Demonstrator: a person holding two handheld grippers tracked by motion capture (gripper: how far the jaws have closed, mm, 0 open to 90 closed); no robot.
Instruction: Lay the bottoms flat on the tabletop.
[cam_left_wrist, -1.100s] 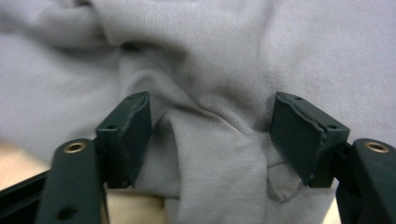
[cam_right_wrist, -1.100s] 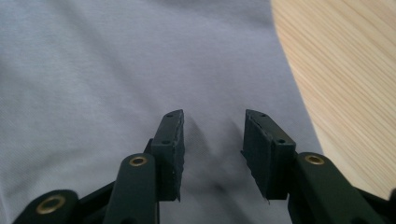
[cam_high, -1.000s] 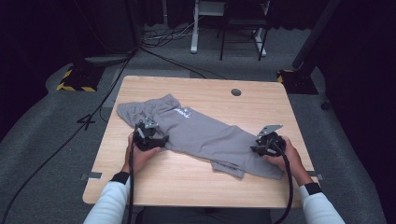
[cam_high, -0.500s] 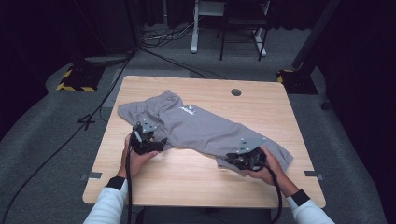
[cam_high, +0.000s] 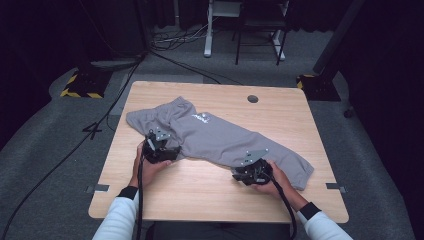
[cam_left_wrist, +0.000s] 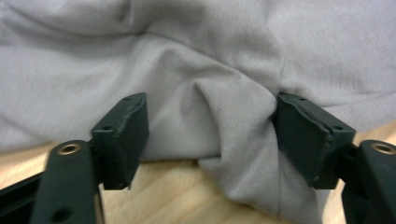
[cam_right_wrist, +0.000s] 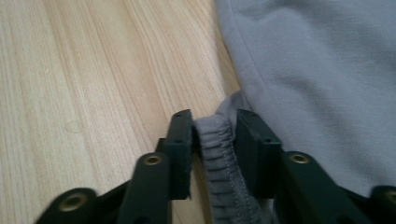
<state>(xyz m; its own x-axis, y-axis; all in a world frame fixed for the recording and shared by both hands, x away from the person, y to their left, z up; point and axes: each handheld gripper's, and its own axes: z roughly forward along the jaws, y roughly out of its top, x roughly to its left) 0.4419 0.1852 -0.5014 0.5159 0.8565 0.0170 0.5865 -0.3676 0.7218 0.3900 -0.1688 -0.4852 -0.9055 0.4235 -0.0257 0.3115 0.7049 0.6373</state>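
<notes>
Grey knit trousers (cam_high: 220, 137), soft and creased, lying aslant across the wooden table (cam_high: 210, 200); far leg end partly hidden behind the right hand. Left claw (cam_left_wrist: 210, 135): jaws wide, bunched fold between them, only the right pad touching. Right claw (cam_right_wrist: 214, 144): jaws lately narrowed, then eased slightly apart, clamped on the ribbed, stitched hem.

White sleeves (cam_high: 120, 220), black wristbands (cam_high: 128, 192) — each black claw (cam_left_wrist: 210, 140) has brass-ringed screw holes and trails a cable.
</notes>
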